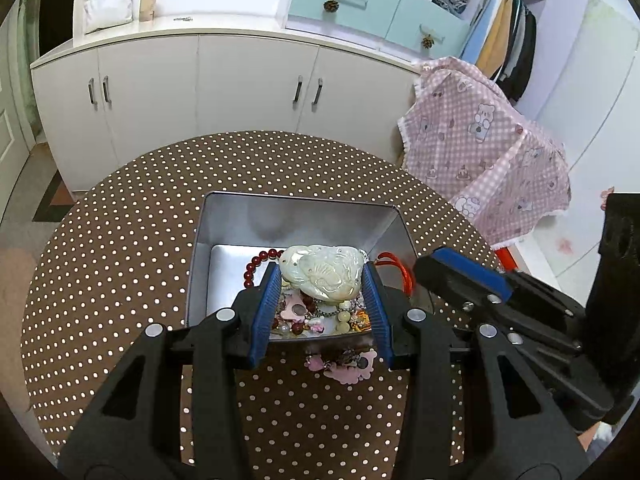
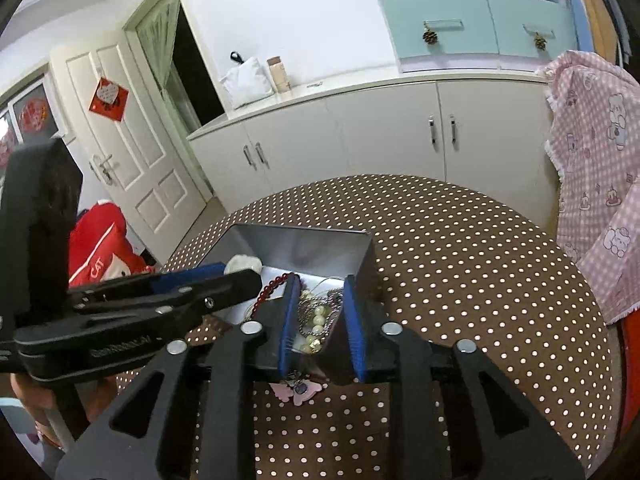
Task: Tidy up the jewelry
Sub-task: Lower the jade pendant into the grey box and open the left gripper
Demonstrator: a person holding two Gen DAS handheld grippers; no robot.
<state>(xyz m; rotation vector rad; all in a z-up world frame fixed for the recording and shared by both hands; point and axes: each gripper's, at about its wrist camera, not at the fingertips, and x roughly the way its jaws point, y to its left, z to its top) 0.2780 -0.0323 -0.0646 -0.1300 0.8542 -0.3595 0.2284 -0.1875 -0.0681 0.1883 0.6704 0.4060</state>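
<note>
The left gripper (image 1: 323,280) is covering the jewelry heap (image 1: 316,318) under the pale pendant (image 1: 323,275) — single pieces there are staying too tangled to tell apart. The tin (image 1: 224,240) is hiding most of the red beads (image 1: 256,266). The right gripper (image 2: 320,312) is blocking the tin's near corner and half of the pink charm (image 2: 294,394) — its shape is staying unclear.

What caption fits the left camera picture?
Left gripper holding a pale carved pendant over the jewelry-filled metal tin.
</note>
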